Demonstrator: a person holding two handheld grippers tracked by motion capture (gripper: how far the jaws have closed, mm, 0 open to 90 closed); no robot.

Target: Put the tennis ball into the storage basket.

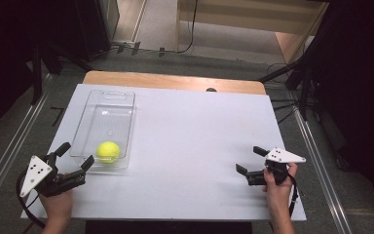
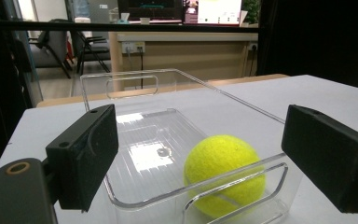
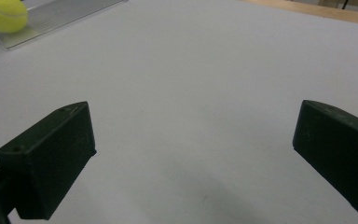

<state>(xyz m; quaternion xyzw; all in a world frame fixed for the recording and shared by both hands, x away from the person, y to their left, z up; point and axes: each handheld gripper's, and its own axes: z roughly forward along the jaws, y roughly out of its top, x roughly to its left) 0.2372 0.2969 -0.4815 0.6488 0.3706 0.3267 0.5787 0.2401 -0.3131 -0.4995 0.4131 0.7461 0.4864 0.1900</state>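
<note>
In the high view the left gripper (image 1: pixel 76 157) is held low, in the person's left hand (image 1: pixel 58 197), whose forearm comes up from the bottom edge. Its two black jaws stand wide apart and point forward and a little to the right, and the grey three-cornered plate (image 1: pixel 35 173) sits behind them, on top. The right gripper (image 1: pixel 250 159) is well apart from the left one, on the other side. The right hand (image 1: pixel 277 187) grips it from below, the wrist nearly straight. Its jaws also stand wide apart and point to the left, toward the left gripper. A cable (image 1: pixel 292 195) hangs down beside the right wrist.
</note>
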